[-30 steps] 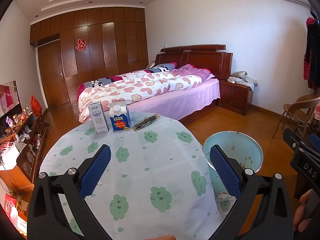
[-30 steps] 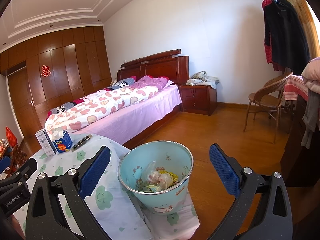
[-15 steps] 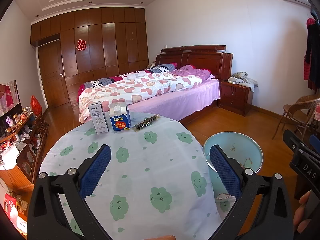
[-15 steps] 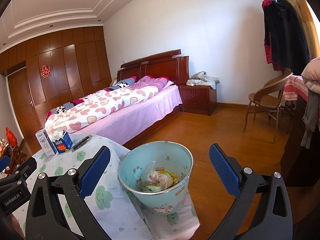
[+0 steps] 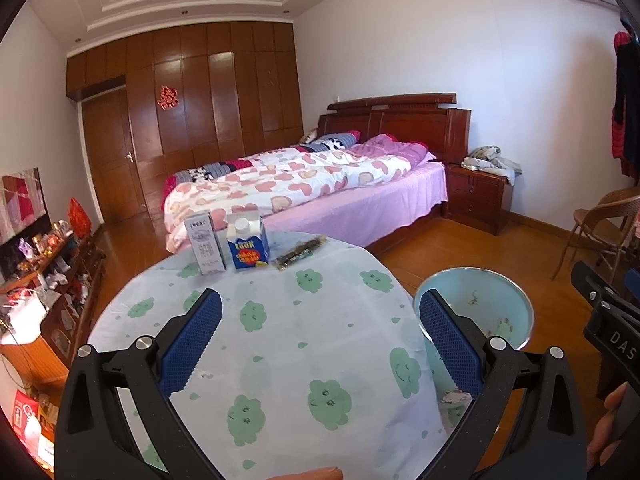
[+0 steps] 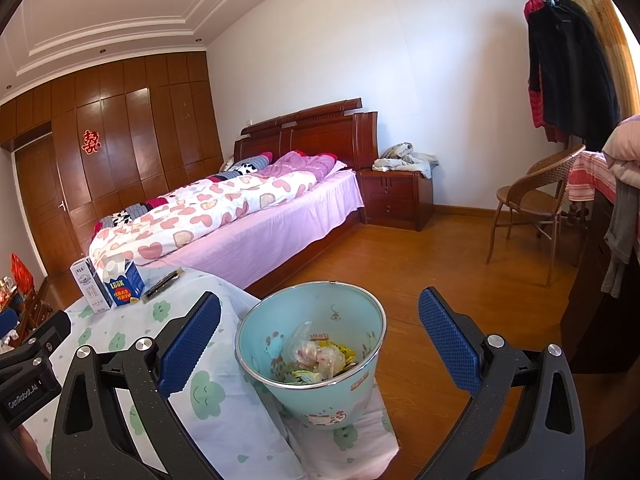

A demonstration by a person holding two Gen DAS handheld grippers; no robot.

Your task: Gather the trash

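At the far edge of the round table (image 5: 280,360), three pieces left to collect: grey carton (image 5: 205,243), blue carton (image 5: 247,248) with a white cap, and just right of them a flat dark wrapper (image 5: 301,254). Beside the table's right edge, a pale blue bin (image 6: 320,364), already part-filled with crumpled bags and wrappers. Left gripper (image 5: 320,344) poised over the bare cloth, well short of the cartons, jaws wide apart and holding nothing. Right gripper (image 6: 320,340) hovering with the bin framed between its fingers, likewise spread wide and empty.

Cartons probably near empty, so light and easy to tip or crush; best pinched across the flat side walls at mid-height, gently. Blue one's sloped top and cap likely poor holds. Wrapper thin, limp and slick by the look of it, lying flat; likely needs nipping at a raised edge or end, or sliding toward the table's rim first.
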